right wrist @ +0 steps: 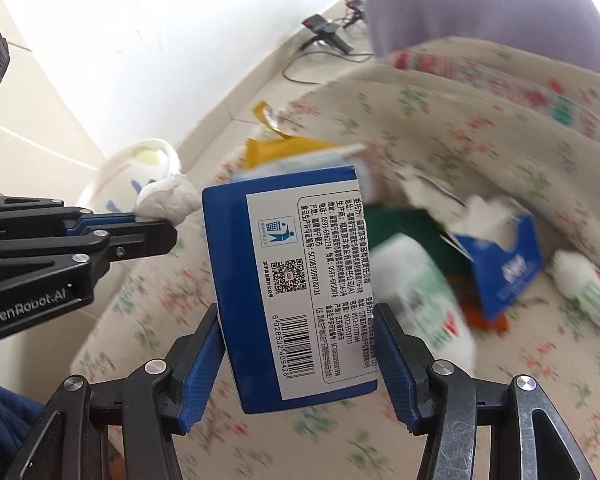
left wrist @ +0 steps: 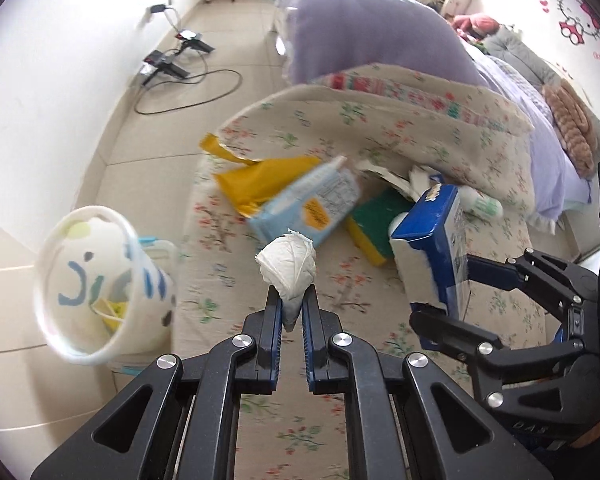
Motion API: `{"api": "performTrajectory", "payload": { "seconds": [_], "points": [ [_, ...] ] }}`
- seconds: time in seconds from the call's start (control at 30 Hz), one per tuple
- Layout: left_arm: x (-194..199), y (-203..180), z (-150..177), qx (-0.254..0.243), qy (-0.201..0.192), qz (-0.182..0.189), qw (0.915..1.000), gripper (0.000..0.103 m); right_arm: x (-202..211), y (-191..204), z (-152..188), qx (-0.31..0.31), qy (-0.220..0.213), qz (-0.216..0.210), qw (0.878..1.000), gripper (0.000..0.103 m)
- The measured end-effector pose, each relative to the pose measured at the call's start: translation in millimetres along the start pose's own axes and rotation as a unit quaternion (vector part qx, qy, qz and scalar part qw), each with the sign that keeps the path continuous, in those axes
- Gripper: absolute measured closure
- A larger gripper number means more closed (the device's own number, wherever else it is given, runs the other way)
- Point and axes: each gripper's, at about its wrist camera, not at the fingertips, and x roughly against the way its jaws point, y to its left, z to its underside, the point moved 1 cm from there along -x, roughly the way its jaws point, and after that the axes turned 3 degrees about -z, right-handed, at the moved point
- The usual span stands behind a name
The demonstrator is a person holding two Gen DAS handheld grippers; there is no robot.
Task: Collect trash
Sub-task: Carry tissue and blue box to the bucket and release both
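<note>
My left gripper [left wrist: 291,300] is shut on a crumpled white tissue ball [left wrist: 287,264], held above a floral-covered bed. That tissue ball [right wrist: 168,198] and the left gripper [right wrist: 168,228] also show at the left of the right wrist view. My right gripper [right wrist: 298,320] is shut on a blue carton [right wrist: 288,280] with a white barcode label, lifted off the bed; the same carton [left wrist: 432,236] appears at the right of the left wrist view. A white patterned bin [left wrist: 96,284] stands on the floor to the left, with some yellow scraps inside.
More litter lies on the bed: a yellow wrapper [left wrist: 256,184], a light blue packet [left wrist: 312,204], a green and yellow sponge [left wrist: 374,224], a torn blue box [right wrist: 504,264], white bottles [right wrist: 424,292]. A rumpled floral blanket [left wrist: 380,120] rises behind. Cables and chargers [left wrist: 168,68] lie on the tiled floor.
</note>
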Motion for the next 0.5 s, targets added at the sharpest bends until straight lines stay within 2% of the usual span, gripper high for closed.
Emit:
{"api": "performTrajectory", "payload": {
  "seconds": [0.23, 0.37, 0.43, 0.5],
  "points": [
    [6.0, 55.6, -13.9, 0.042, 0.005, -0.027, 0.9987, 0.093, -31.0, 34.6, -29.3, 0.017, 0.006, -0.015, 1.0, 0.041],
    [9.1, 118.3, -25.5, 0.096, 0.019, -0.05, 0.9939, 0.093, -52.1, 59.0, -48.7, 0.026, 0.009, -0.037, 0.999, 0.04],
    [5.7, 153.1, -26.7, 0.123, 0.033, -0.066, 0.9896, 0.093, -63.4, 72.6, -59.4, 0.029, 0.009, -0.046, 0.998, 0.04],
    [-2.7, 187.6, -23.6, 0.161, 0.053, -0.067, 0.9833, 0.093, -76.7, 87.6, -71.5, 0.03, 0.009, -0.059, 0.998, 0.04]
  ]
}}
